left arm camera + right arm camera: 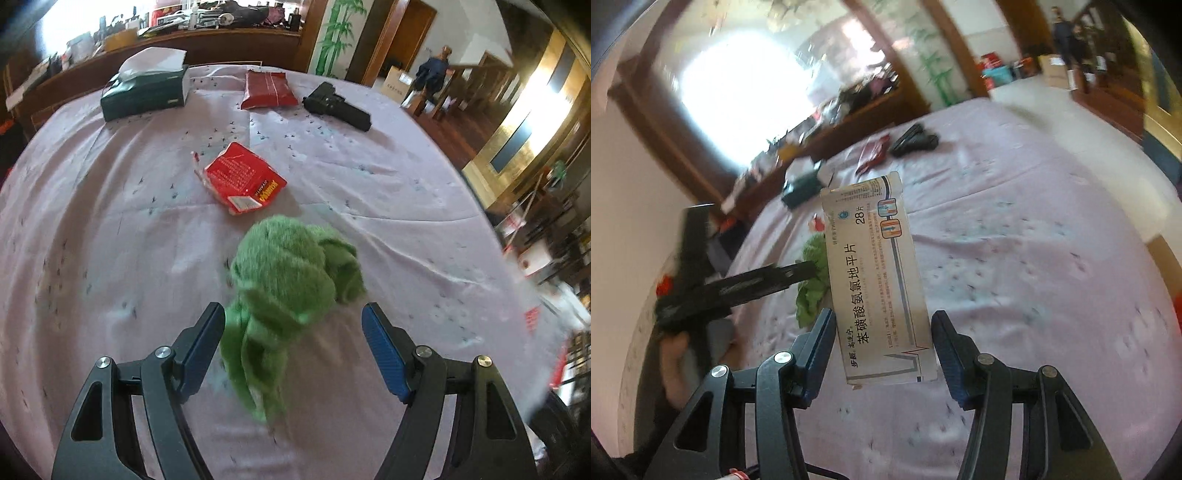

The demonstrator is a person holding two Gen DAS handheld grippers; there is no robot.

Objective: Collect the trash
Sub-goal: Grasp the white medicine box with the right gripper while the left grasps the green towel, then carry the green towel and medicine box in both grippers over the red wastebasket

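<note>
My right gripper (882, 321) is shut on a white medicine box (879, 280), one pad on each long side, and holds it up over the table. A crumpled green fuzzy cloth (284, 280) lies on the lilac tablecloth (110, 221) between the wide-apart jaws of my open left gripper (293, 314). Its left pad (203, 350) brushes the cloth and the right pad stands apart from it. Beyond the cloth lies a torn-open red snack packet (243, 181). The right wrist view shows the left gripper (798, 271) beside the green cloth (812, 284).
At the far side of the table are a dark green tissue box (147, 92), a dark red sealed packet (267, 90) and a black pistol-shaped object (336, 105). A cluttered wooden sideboard (166, 40) runs behind the table. People stand in the far doorway (436, 70).
</note>
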